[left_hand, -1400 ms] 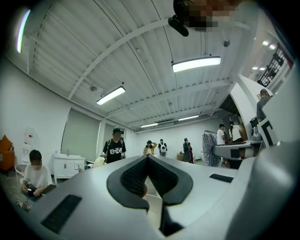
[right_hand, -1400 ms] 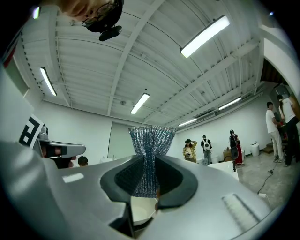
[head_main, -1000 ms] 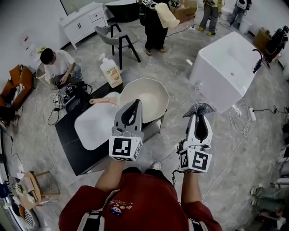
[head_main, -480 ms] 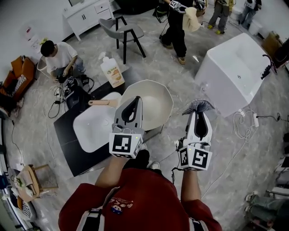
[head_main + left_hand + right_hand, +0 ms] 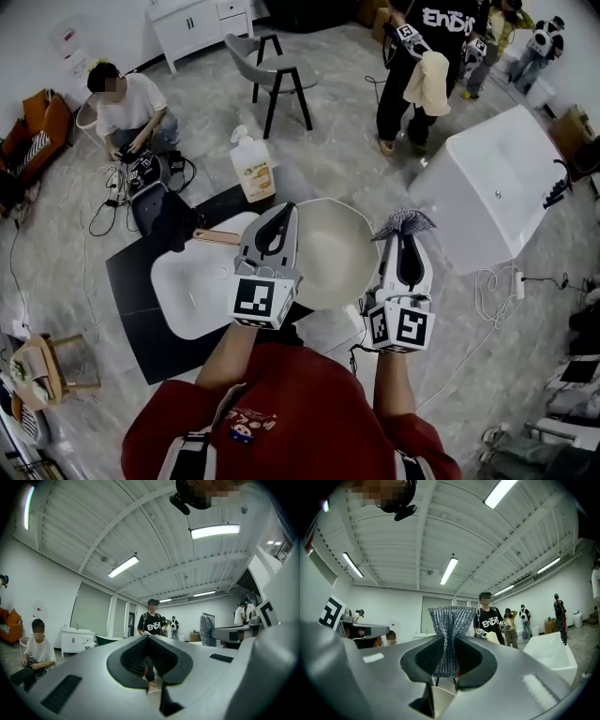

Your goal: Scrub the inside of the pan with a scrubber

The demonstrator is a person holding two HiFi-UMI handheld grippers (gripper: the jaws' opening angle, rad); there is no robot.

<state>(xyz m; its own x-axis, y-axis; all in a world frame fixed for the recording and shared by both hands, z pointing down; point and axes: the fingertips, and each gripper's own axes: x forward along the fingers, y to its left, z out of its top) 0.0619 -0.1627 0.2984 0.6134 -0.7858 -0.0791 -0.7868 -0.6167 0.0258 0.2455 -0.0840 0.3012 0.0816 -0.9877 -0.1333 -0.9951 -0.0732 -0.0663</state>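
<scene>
Scrubbing looks not yet begun. The right hand-held gripper (image 5: 448,638) pinches the scrubber (image 5: 451,618) in the air, just right of the pan (image 5: 333,251), which sits at frame centre on the bench (image 5: 129,279). The left hand-held gripper (image 5: 149,638) is pressed together, empty.

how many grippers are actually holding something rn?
1. The right gripper, to the right of the pan in the head view, is shut on the scrubber. The left gripper is shut on nothing.
</scene>
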